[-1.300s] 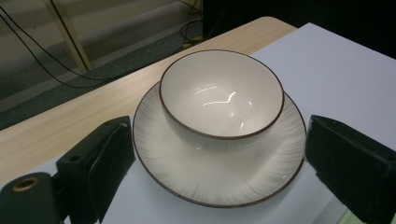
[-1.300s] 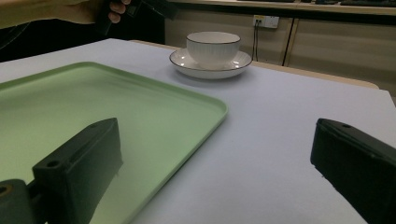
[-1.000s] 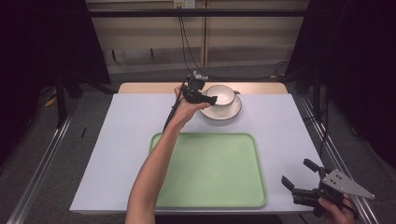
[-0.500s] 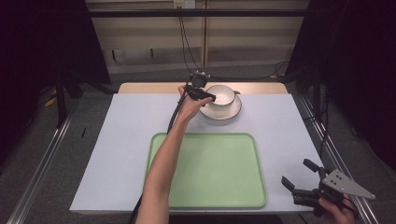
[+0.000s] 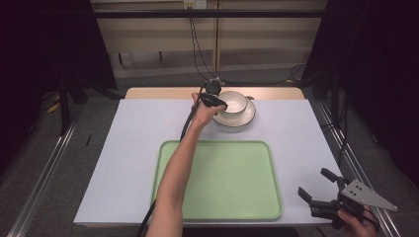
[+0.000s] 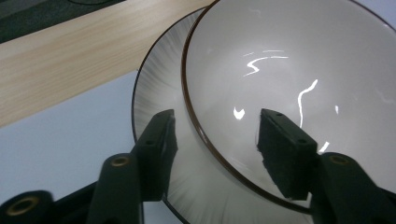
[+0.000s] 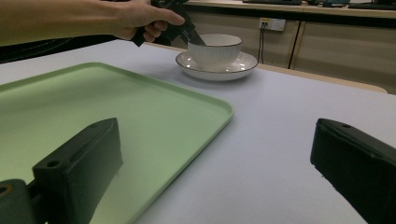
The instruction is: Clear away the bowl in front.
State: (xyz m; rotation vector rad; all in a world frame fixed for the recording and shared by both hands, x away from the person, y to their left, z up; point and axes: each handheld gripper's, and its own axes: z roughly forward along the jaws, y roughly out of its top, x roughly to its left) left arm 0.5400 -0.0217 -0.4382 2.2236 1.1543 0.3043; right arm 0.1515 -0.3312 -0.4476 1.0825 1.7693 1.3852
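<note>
White bowl (image 5: 234,102) rim between left gripper (image 6: 215,135) fingers, on saucer (image 5: 245,117)

Bright overhead light, glare streaks inside bowl (image 6: 299,84)

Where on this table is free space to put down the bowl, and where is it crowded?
The green tray is bare apart from the forearm crossing its left part. The sheet left of the tray is bare too. Crowded: the far edge, where the left gripper straddles the bowl rim on its plate.
</note>
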